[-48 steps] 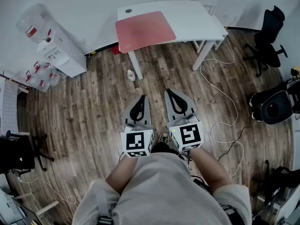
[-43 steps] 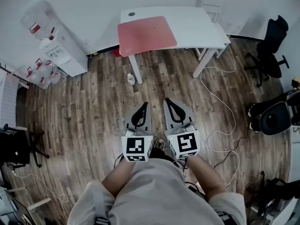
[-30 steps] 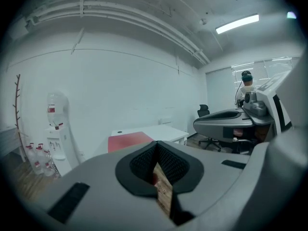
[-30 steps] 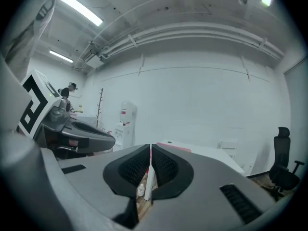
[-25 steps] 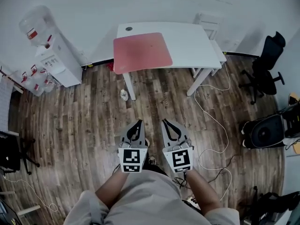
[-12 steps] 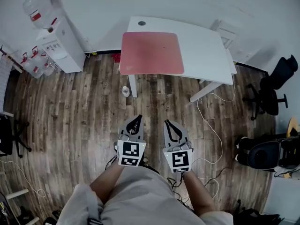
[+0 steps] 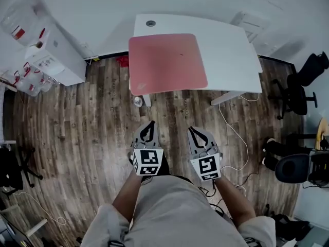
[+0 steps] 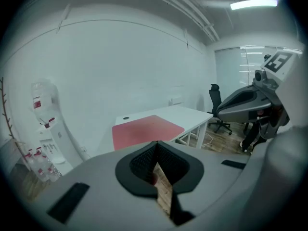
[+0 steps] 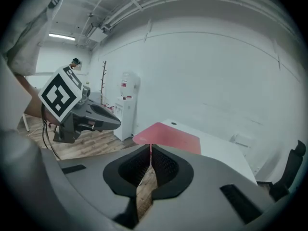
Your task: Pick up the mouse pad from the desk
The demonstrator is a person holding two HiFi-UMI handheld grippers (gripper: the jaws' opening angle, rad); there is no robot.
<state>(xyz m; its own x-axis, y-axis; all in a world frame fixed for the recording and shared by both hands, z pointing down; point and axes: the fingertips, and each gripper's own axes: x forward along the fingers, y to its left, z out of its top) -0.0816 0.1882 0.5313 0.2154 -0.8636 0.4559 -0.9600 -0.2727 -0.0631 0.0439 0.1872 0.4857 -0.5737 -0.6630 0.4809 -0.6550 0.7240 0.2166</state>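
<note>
Two grippers, left (image 7: pixel 149 123) and right (image 7: pixel 194 130), hang over the floor, short of the desk (image 7: pixel 231 50). The pink mouse pad (image 7: pixel 165 62) covers the desk's left end, overhanging its front edge. Left gripper view: jaws pressed together, empty. Right gripper view: likewise. Arriving closed could shove the pad off.

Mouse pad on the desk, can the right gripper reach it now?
Probably not yet: the right gripper, shut, is over the floor short of the desk. Nothing blocks the mouse pad, though.
</note>
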